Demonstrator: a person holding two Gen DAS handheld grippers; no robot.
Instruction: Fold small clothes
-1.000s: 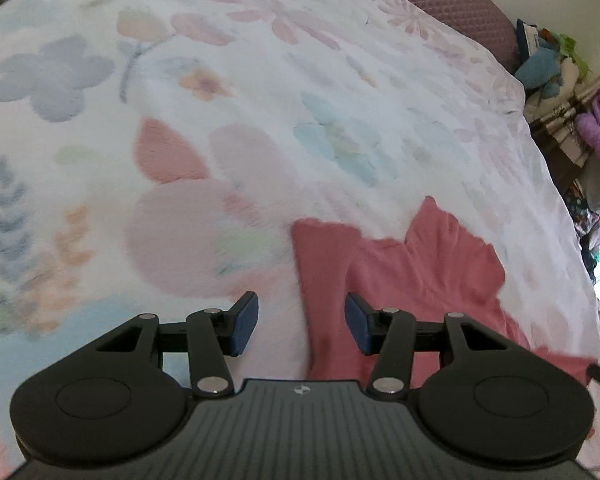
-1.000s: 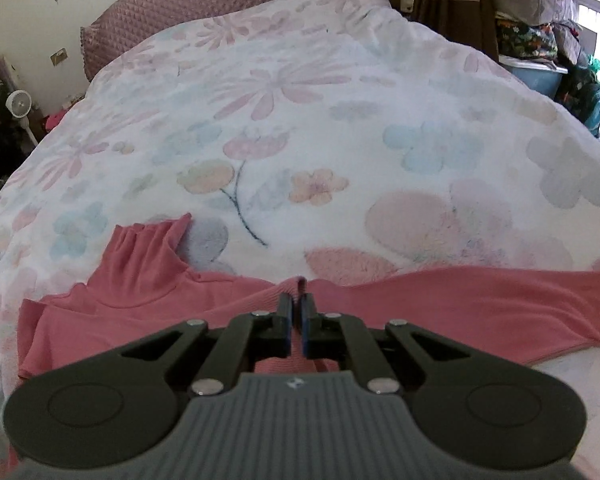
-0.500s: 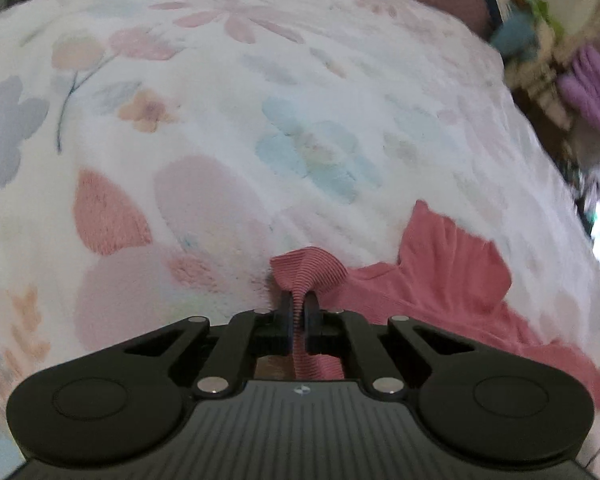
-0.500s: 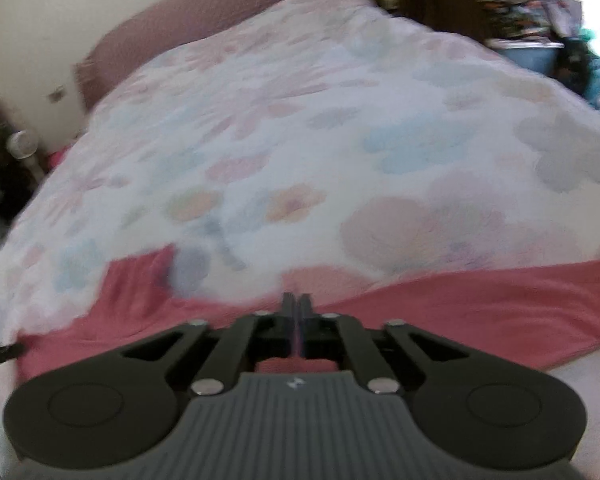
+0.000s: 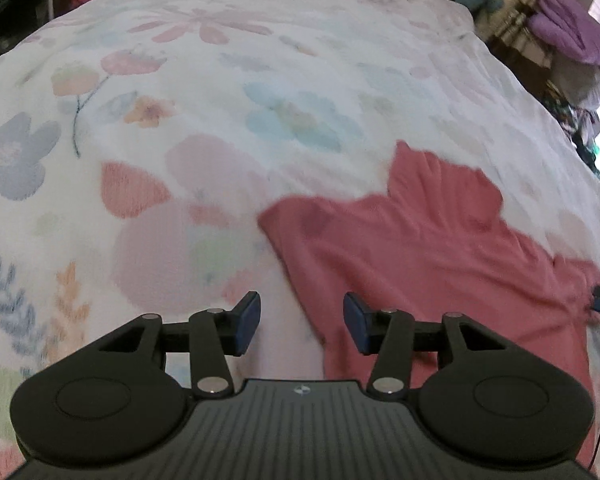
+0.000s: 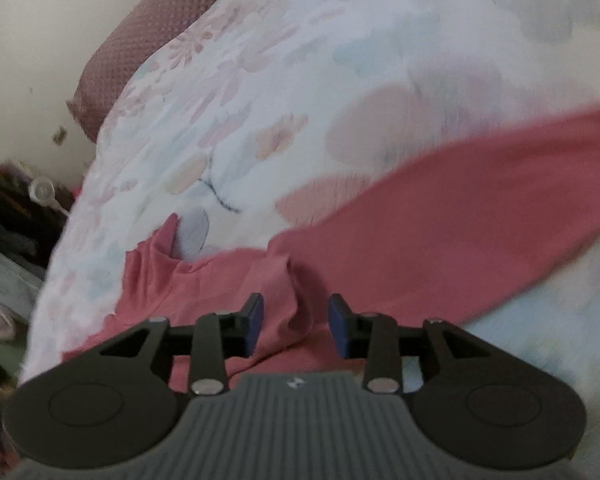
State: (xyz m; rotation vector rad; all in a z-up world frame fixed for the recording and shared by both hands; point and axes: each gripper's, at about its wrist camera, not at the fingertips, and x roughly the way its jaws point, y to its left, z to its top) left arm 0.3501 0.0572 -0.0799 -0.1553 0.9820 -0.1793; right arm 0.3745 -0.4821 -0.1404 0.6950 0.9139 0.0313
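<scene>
Shirt (image 6: 440, 232) bunches loose between right claw (image 6: 296, 324), just opening; left claw (image 5: 300, 322), reopened, straddles its edge unheld.

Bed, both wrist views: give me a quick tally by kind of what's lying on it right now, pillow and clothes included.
Pink top: 1
Mauve pillow: 1
Floral bedspread: 1
Total: 3

A bed (image 5: 260, 80) is being covered by a white floral quilt, and a pink ribbed knit garment (image 5: 420, 248) is being carried on it.
</scene>
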